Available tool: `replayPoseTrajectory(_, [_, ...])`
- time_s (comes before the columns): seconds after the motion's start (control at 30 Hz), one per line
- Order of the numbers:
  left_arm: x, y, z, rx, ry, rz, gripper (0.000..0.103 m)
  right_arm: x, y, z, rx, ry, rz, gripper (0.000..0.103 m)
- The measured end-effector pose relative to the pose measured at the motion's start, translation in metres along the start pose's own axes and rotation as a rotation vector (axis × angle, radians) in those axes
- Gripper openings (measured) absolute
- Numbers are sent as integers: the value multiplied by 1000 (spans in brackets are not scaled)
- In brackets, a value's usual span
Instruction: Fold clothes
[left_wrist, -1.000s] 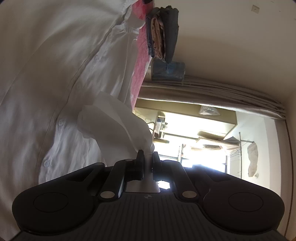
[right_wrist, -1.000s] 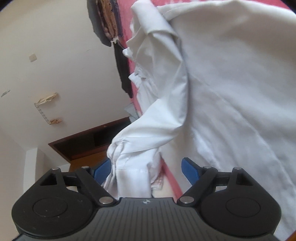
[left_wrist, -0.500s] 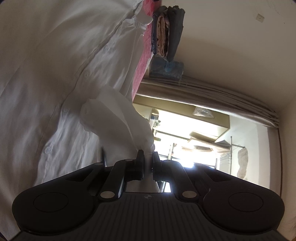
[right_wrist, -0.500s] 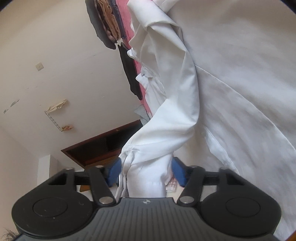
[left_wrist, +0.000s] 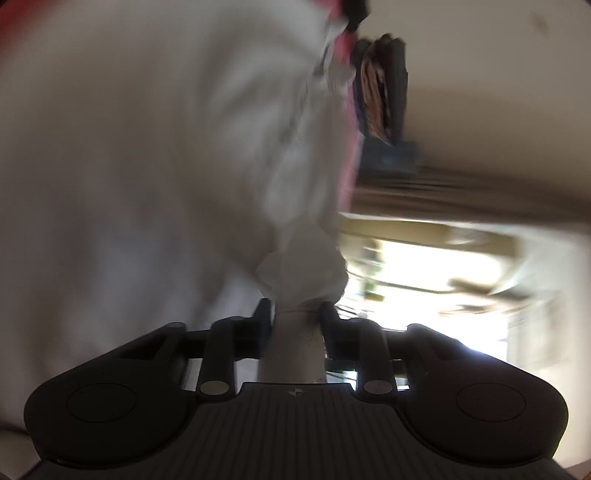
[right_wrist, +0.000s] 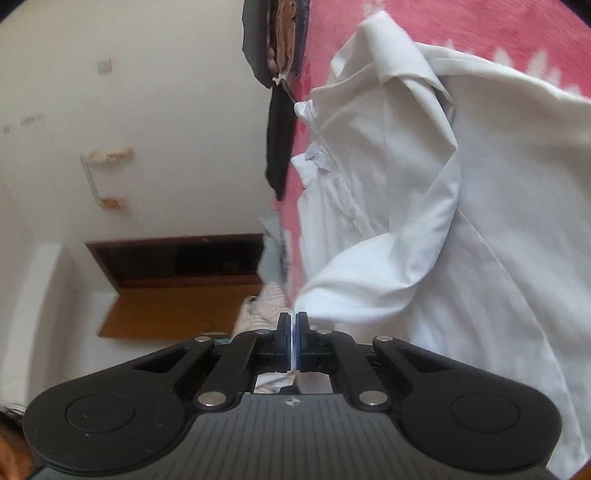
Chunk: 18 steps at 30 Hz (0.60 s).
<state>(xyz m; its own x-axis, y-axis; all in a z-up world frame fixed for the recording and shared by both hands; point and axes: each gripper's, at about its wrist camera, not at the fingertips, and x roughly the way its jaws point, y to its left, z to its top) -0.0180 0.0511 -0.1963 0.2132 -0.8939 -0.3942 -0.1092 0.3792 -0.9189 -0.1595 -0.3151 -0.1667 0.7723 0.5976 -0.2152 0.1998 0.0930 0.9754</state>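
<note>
Change: right gripper (right_wrist: 292, 341), gaping a second ago, is now pinching the sleeve (right_wrist: 388, 273).
Left gripper (left_wrist: 294, 325): gripping a bunched wad of shirt (left_wrist: 147, 147); view is blurring.
Shirt: lying on the red cover (right_wrist: 424, 33).
Risk: thin pinch is likely slipping if pulled fast.

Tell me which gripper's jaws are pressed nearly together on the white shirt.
The right gripper: its blue pads meet on a thin edge of the white shirt. The left gripper stands wider, around a thicker bunch of cloth.
</note>
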Motion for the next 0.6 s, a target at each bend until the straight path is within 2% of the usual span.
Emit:
replayPoseTrajectory(0.03, [-8, -7, -1, 90, -30, 49, 33, 2, 1, 0, -6, 5, -14, 2])
replayPoseTrajectory(0.1, [-21, -21, -5, 239, -74, 89, 38, 6, 3, 1, -22, 16, -42, 2])
replayPoseTrajectory(0.17, [-29, -38, -11, 390, -93, 109, 52, 10, 3, 1, -34, 24, -69, 2])
replayPoseTrajectory(0.2, [-29, -47, -15, 465, -97, 130, 54, 12, 3, 0, -39, 28, -80, 2])
replayPoseTrajectory(0.3, [-21, -76, -34, 747, -92, 214, 56, 10, 5, 1, -59, 9, -105, 2])
replayPoseTrajectory(0.43, [5, -95, -73, 1104, -69, 353, 58, 0, 6, 6, -75, -27, -125, 4])
replayPoseTrajectory(0.5, [15, -94, -85, 1210, -44, 392, 58, -8, 6, 8, -77, -47, -137, 4])
replayPoseTrajectory(0.6, [35, -88, -90, 1294, -20, 434, 58, -18, 4, 12, -75, -74, -153, 4])
